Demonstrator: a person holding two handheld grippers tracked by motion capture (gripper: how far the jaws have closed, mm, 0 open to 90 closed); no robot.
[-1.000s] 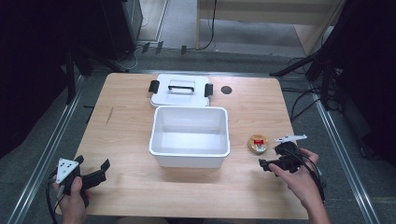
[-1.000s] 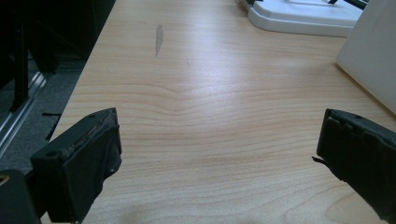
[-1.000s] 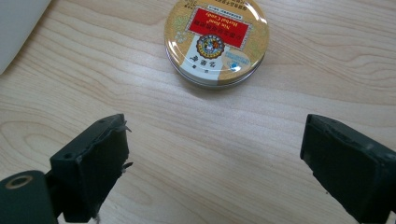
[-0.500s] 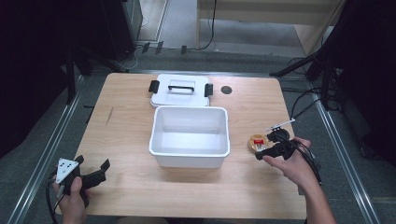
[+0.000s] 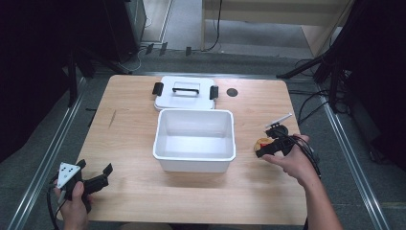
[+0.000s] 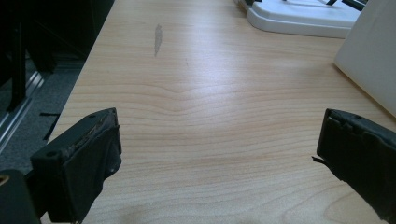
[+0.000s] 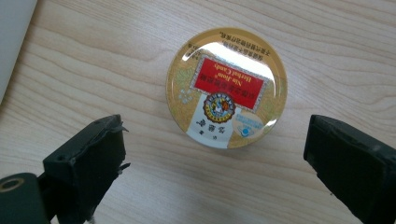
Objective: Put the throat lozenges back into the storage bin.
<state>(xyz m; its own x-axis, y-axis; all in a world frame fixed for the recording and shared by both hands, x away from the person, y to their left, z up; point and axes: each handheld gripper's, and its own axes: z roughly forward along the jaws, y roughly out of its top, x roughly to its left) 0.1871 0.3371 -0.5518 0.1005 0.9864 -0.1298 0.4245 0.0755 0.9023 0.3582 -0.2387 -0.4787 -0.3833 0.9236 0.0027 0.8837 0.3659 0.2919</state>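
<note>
A round candy tin (image 7: 227, 87), gold-rimmed with a red label, is seen lying flat on the wooden table (image 5: 134, 129), just to the right of a white open bin (image 5: 195, 140) that stands at the middle of the table. The tin (image 5: 261, 143) is found at the right gripper (image 5: 266, 147), which is held in the person's right hand (image 5: 289, 160) low over the right side of the table. In the right gripper view the right gripper (image 7: 215, 154) is shown released: its two black jaws are spread wide, one to each side of the tin's near edge, and neither is touching it; the jaws have just been closing a little, with nothing pressed between them. A white lid (image 5: 185, 92) with a dark handle and dark clips is laid flat just beyond the bin's far wall. The left gripper (image 5: 93, 173) is held in the left hand (image 5: 76, 203) at the near left corner of the table, well apart from the bin. In the left gripper view the left gripper (image 6: 219, 149) is also shown released, its jaws wide apart over bare wood, with the lid (image 6: 303, 16) and a wall of the bin (image 6: 371, 56) seen farther off.
</note>
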